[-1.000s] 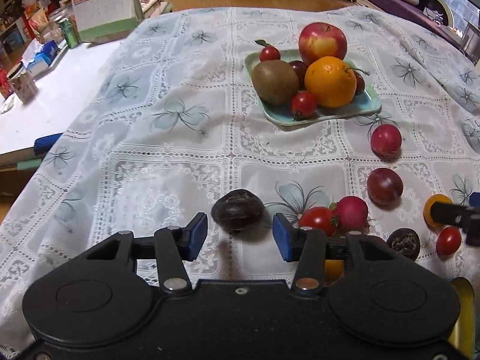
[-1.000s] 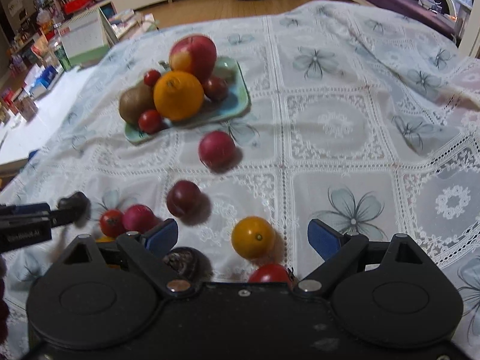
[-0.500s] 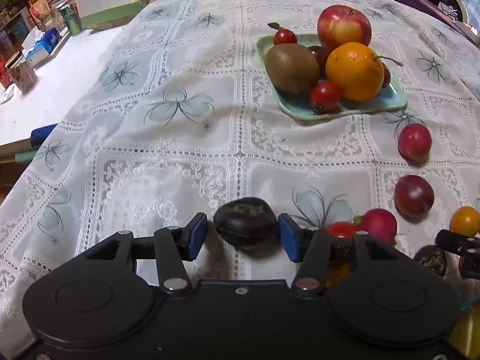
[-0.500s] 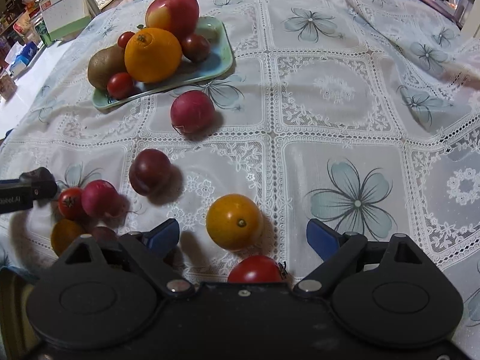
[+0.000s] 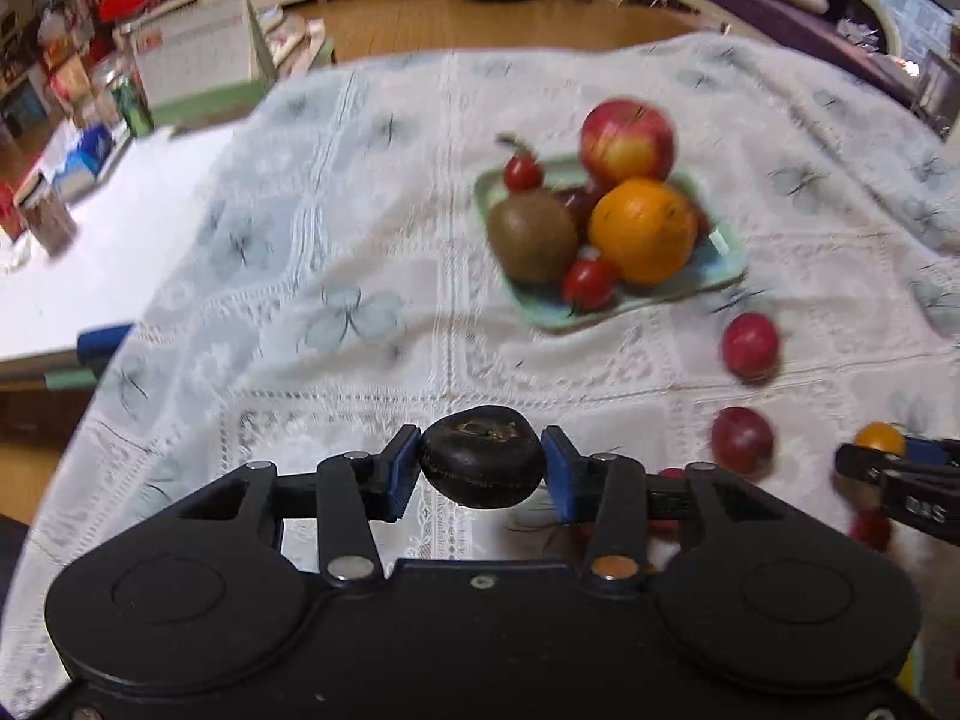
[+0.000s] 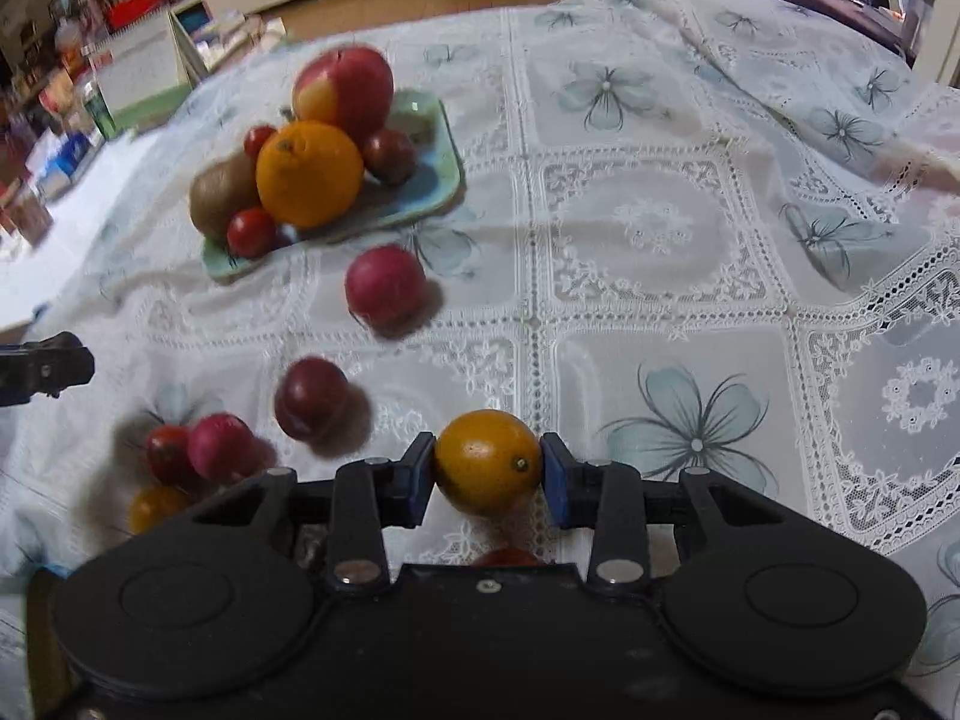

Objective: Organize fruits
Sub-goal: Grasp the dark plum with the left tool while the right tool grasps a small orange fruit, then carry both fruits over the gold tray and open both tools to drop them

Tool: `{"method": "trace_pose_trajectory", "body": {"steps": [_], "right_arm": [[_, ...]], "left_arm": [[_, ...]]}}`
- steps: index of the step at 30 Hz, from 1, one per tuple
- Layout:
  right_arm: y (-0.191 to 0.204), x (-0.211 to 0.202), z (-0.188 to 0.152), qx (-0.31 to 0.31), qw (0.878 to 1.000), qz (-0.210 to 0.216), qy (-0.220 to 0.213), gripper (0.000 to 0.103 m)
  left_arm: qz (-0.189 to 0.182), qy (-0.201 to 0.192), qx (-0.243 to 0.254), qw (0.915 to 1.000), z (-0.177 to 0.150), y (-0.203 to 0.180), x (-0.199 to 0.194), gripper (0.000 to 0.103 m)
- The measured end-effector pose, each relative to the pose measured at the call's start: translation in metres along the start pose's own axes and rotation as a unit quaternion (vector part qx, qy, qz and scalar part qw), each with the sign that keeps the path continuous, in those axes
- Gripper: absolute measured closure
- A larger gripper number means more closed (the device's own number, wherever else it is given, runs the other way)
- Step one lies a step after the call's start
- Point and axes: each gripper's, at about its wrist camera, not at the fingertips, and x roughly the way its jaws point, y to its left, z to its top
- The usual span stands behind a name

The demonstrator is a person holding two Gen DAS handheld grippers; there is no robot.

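My left gripper point(image 5: 480, 468) is shut on a dark, almost black fruit point(image 5: 480, 461) and holds it above the cloth. My right gripper point(image 6: 487, 465) is shut on a small orange fruit point(image 6: 487, 461). A pale green plate point(image 5: 717, 269), also in the right wrist view point(image 6: 441, 159), holds an apple point(image 5: 627, 138), an orange point(image 5: 642, 228), a kiwi point(image 5: 531, 237) and small red fruits. Loose red fruits point(image 6: 384, 285) point(image 6: 312, 399) lie on the cloth between the plate and the grippers. The right gripper's tip shows at the right edge of the left wrist view point(image 5: 894, 471).
A white lace tablecloth with blue flowers point(image 6: 690, 240) covers the surface. More small red and orange fruits point(image 6: 198, 450) lie at the near left. A desk calendar point(image 5: 192, 57) and clutter stand at the far left, on and beyond a bare white top point(image 5: 90, 276).
Both grippers have closed: the left on the dark fruit, the right on the orange fruit. Both have lifted and the views have shifted.
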Motion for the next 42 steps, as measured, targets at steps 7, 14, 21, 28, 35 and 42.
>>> {"method": "trace_pose_trajectory", "body": {"steps": [7,14,21,28,35,42], "right_arm": [[0.003,-0.040,0.000,0.004,0.999,0.025,-0.027,0.065],[0.012,-0.085,-0.018,0.001,0.998,0.049,-0.047,0.065],[0.026,-0.108,-0.067,-0.037,0.998,0.036,-0.031,0.064],[0.045,-0.115,-0.109,-0.065,0.997,0.049,-0.005,0.065],[0.054,-0.107,-0.125,-0.078,0.996,0.038,0.015,0.065],[0.054,-0.093,-0.130,-0.077,0.996,0.024,0.038,0.064]], "left_arm": [[-0.018,-0.027,0.012,0.9994,-0.021,-0.012,-0.055,0.052],[-0.026,-0.035,0.005,0.9990,-0.060,-0.012,-0.086,0.052],[-0.003,-0.035,-0.032,0.9989,-0.111,-0.005,-0.091,0.052],[0.010,-0.014,-0.054,0.9984,-0.143,-0.010,-0.078,0.052],[0.027,0.012,-0.060,0.9977,-0.156,-0.012,-0.060,0.052],[0.038,0.019,-0.065,0.9970,-0.158,-0.010,-0.054,0.052]]}}
